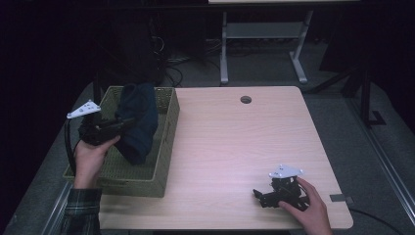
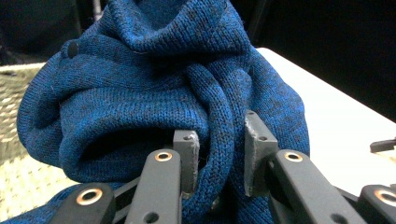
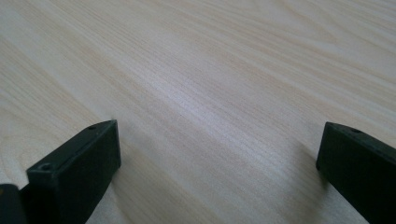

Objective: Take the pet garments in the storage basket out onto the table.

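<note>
Blue knitted sweater (image 1: 138, 122) hanging over the woven basket (image 1: 166, 147), being pinched by a fold in the left tongs (image 2: 217, 154). Resting on the wooden table (image 1: 235, 142) near its front right corner, right tongs (image 1: 258, 195) gaping wide, gripping nothing.

Left gripper (image 1: 128, 121), held in the left hand (image 1: 90, 154) at frame left, raised, jaws clamped on a fold of blue knit (image 2: 219, 121). Right gripper (image 1: 258, 195), lower right, held low by the right hand (image 1: 308, 208), jaws spread wide
</note>
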A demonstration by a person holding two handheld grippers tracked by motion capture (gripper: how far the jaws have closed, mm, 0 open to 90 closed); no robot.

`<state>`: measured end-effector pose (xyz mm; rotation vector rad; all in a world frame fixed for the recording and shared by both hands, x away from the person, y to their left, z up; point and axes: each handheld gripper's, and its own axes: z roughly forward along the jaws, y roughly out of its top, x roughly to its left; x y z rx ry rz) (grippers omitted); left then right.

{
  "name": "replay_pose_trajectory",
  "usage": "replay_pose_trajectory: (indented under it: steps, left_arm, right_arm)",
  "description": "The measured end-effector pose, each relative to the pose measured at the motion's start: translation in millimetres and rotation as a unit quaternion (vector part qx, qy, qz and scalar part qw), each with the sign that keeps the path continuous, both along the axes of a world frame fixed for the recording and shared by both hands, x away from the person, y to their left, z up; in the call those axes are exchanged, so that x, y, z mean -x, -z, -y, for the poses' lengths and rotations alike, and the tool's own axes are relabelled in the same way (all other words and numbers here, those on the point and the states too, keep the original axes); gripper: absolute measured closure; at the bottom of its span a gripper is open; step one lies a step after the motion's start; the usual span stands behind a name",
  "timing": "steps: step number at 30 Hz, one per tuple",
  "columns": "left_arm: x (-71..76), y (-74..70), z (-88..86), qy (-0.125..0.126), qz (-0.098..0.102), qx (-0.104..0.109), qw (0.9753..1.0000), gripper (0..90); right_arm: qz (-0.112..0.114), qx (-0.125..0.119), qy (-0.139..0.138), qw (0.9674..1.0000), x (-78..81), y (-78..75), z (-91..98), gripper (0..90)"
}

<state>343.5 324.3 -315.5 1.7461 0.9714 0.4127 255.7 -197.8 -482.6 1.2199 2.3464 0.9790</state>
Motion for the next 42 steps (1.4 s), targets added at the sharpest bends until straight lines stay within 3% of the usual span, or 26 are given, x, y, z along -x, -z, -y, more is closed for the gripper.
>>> replay_pose_trajectory:
  steps: [11, 24, 42]
  left_arm:
    - [4.4, -22.7, 21.5, 0.033, 0.025, 0.011, 0.9991, 71.1]
    - [7.5, -43.5, 57.7, 0.080, 0.051, 0.019, 0.9953, 71.1]
    - [1.0, -47.5, 110.1, 0.131, 0.057, 0.015, 0.9896, 71.1]
  right_arm:
    - [-0.002, -0.001, 0.001, 1.0000, 0.2, -0.1, -0.2, 0.0]
    - [-0.002, -0.001, 0.000, 1.0000, 0.0, -0.1, -0.2, 0.0]
    - [-0.005, -0.004, -0.002, 1.0000, -0.3, -0.3, -0.6, 0.0]
